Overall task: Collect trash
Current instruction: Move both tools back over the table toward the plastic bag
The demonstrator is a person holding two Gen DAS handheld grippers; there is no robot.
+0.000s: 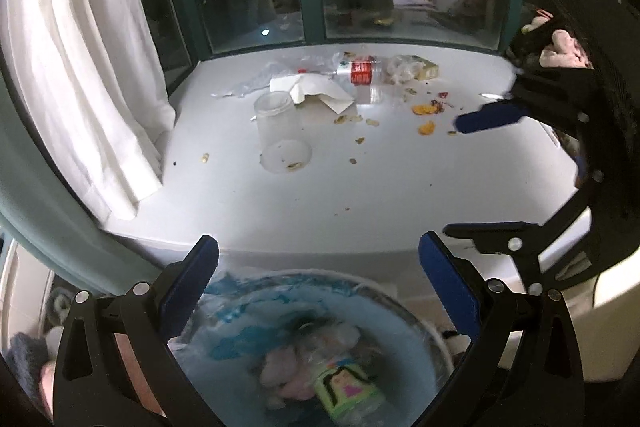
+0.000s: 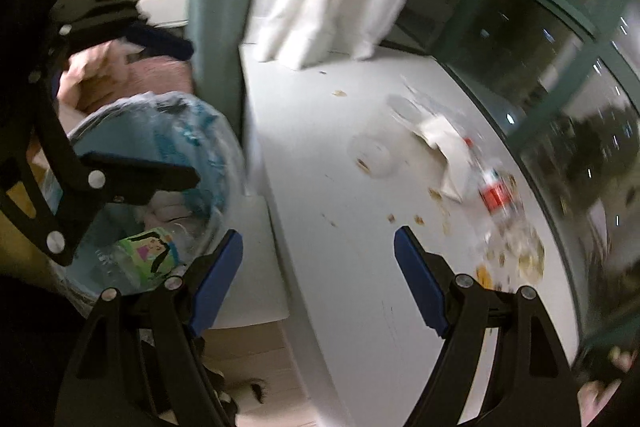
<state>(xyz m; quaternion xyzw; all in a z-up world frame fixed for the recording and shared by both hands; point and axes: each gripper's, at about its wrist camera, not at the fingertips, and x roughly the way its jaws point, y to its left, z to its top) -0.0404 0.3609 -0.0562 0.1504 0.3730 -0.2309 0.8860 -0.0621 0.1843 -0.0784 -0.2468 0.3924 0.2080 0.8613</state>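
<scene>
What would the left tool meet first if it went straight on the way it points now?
Probably the bin under it: the left tool hangs open and empty over the blue bag and bottle inside. Depth is unclear, so the white ledge could come first.

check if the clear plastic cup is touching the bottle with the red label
Apart. The left wrist view shows the clear plastic cup lying separately from the bottle, with white paper between.

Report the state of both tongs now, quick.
Left tongs: open, holding nothing.
Right tongs: open, holding nothing.
</scene>
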